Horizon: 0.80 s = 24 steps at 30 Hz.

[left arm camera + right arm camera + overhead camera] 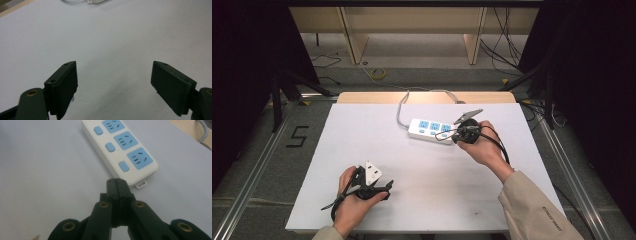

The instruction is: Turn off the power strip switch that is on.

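White plastic with three blue sockets and three blue switches, the power strip (120, 151) lies flat toward the far right of the table (362, 150), its long side roughly parallel to the far edge. Its grey cable (401, 112) runs off over the far edge.

The right gripper (117, 185) sits just short of the strip's near end, beside the small mounting lug. Its jaws are clenched together with nothing between them, and the tip appears aimed toward the nearest switch. Contact with the strip cannot be confirmed; in the high view the gripper (455, 134) overlaps the strip's right end.

The left gripper (388, 186) rests near the front edge, well apart from the strip. Its jaws stand released and wide, with bare table between them in the left gripper view.

Risks, as judged: the strip is unrestrained. A push from the closed tip may slide or pivot it rather than trip a switch, since the other gripper is too far off to brace it. An off-centre press could slip from the switch onto the socket face. The gripper's own trailing cable (497, 142) hangs close and may snag the strip's end.
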Tool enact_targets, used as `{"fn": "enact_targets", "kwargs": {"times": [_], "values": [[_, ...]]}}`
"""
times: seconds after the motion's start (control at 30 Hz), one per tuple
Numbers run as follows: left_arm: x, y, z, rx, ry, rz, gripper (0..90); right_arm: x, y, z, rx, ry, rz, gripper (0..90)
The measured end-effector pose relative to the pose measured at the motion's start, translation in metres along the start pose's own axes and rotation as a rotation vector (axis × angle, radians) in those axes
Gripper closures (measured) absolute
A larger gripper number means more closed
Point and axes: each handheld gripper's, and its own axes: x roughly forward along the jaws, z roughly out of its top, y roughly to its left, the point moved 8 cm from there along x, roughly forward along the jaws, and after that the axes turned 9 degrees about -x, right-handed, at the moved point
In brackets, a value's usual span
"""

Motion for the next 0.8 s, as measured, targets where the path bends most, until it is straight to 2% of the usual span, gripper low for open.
{"fn": "enact_targets", "kwargs": {"times": [0.8], "values": [[0.0006,-0.0007,-0.0003,0.000,0.003,-0.002,21.3,0.0089,-0.0052,0.0073,0.006,0.016,-0.001,90.0]]}}
